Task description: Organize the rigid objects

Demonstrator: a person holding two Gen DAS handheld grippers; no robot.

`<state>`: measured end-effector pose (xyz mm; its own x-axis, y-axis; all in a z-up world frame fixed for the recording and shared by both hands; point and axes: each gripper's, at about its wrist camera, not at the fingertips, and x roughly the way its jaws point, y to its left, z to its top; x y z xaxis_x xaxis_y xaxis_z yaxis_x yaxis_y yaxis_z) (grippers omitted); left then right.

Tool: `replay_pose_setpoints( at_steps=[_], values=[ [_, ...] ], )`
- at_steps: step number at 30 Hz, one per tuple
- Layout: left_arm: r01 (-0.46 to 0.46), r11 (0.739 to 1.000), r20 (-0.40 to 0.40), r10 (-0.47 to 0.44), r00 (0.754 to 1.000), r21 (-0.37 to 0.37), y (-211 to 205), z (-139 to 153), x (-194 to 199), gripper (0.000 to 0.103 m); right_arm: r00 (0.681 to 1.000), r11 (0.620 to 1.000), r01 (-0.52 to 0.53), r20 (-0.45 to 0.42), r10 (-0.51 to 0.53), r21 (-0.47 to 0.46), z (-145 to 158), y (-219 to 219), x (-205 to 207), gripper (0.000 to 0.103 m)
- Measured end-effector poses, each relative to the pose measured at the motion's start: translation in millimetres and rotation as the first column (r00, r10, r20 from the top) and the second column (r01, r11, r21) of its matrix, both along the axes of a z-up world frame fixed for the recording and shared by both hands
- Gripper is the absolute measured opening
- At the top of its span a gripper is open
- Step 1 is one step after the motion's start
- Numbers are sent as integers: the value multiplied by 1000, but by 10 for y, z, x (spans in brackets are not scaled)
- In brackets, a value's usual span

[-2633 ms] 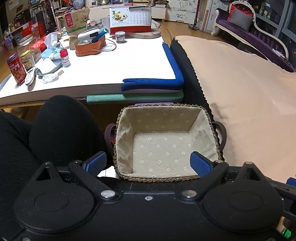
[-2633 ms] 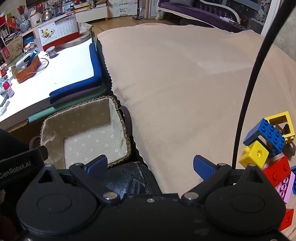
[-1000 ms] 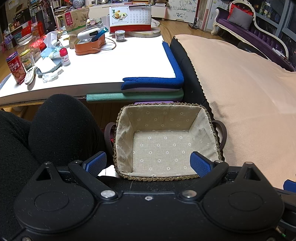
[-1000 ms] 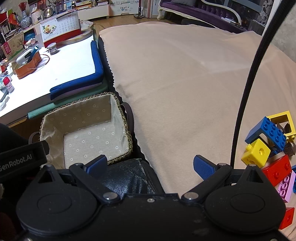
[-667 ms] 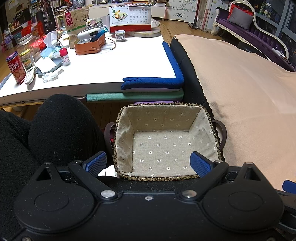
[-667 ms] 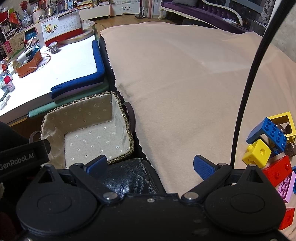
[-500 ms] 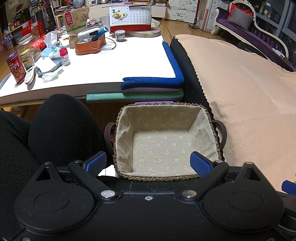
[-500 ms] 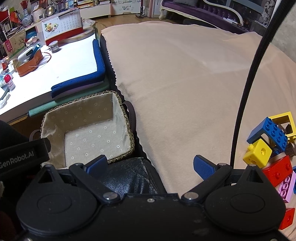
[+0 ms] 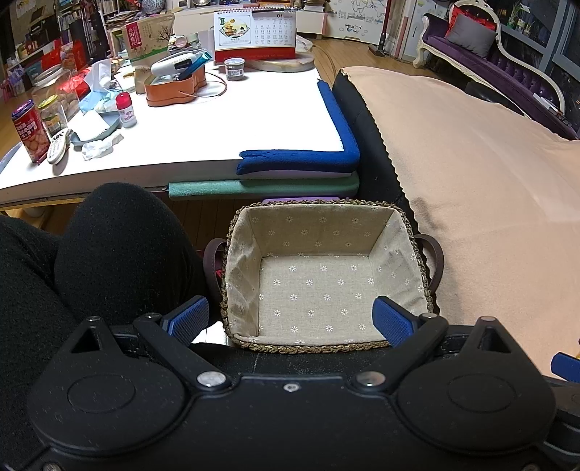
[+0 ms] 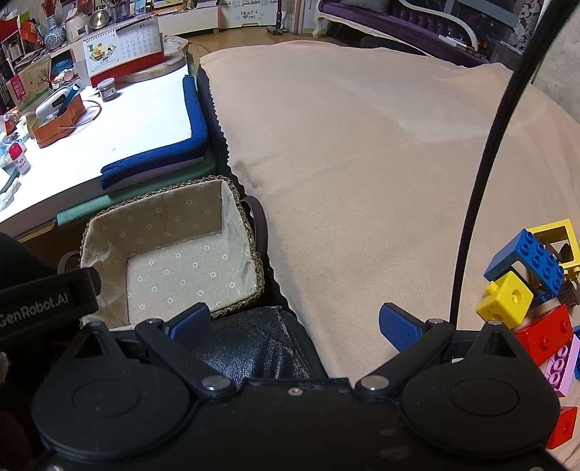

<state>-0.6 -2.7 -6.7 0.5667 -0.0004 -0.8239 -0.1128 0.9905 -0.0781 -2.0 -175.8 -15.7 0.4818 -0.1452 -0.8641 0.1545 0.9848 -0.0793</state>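
Note:
A woven basket (image 9: 417, 232) with a flowered cloth lining sits empty on a dark seat, straight ahead of my left gripper (image 9: 291, 319), which is open and holds nothing. The right wrist view shows the same basket (image 10: 250, 232) at lower left. My right gripper (image 10: 293, 322) is open and empty above the seat edge. A heap of toy bricks lies at the far right on the beige cloth: a blue brick (image 10: 525, 261), a yellow cube (image 10: 507, 297), a yellow frame (image 10: 558, 232), a red brick (image 10: 543, 335) and a pink brick (image 10: 562, 362).
A beige cloth (image 10: 362, 145) covers the wide surface to the right. A white table (image 9: 217, 119) with foam edge padding, a calendar (image 9: 253, 32), an orange box and cans stands behind the basket. A person's black-clad knee (image 9: 119, 239) is left of the basket. A black cable (image 10: 489, 145) hangs ahead.
The right wrist view has shifted slightly, so the basket and bricks sit a little further right and lower in frame. The left gripper has stayed still. Both grippers remain open.

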Motion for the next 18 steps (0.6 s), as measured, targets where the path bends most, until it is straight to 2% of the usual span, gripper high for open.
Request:
replay_pose_setpoints(
  at_steps=[11, 15, 18],
  values=[
    [7, 1000, 5, -7, 1000, -11, 6, 21, -3, 94, 999, 1000, 15, 31, -15, -14, 117, -92, -27, 100],
    [34, 999, 43, -33, 999, -19, -11, 71, -42, 93, 995, 998, 56, 84, -55, -8, 302, -292, -126, 99],
    [88, 996, 81, -88, 993, -5, -97, 112, -87, 93, 977, 990, 143, 158, -140, -7, 543, -640, -305, 99]
  ],
)
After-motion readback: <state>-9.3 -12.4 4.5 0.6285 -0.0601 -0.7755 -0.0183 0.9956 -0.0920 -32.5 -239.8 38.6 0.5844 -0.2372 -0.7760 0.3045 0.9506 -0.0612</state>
